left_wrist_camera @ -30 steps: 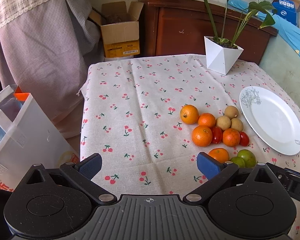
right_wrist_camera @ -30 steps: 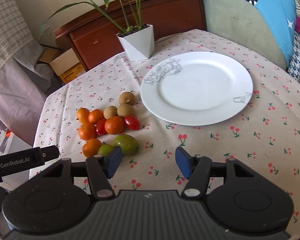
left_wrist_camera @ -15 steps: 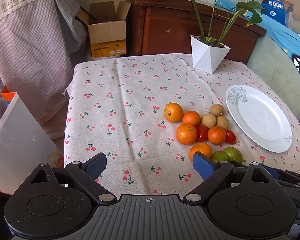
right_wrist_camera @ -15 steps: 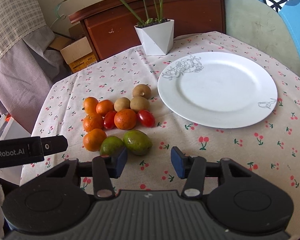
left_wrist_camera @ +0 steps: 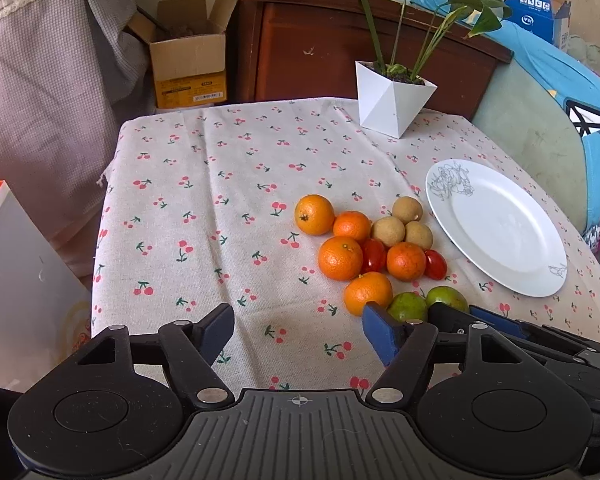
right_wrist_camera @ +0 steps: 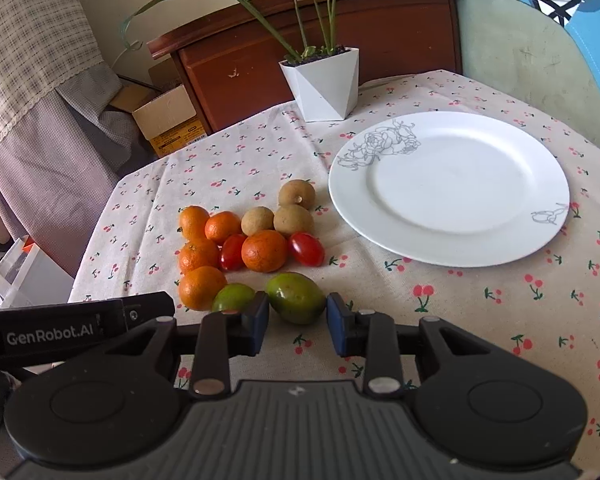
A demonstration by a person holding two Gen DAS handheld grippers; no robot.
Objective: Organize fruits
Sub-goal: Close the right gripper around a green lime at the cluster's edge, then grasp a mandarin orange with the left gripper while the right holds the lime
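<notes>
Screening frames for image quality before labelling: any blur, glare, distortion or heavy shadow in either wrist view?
Left wrist view: sharp, soft daylight, fisheye bending at the edges, dark vignette in the corners; the white plate is bright but not blown out. Right wrist view: equally sharp, the oranges and green fruit crisp with faint shadows; the plate's far rim curves with lens distortion.
</notes>
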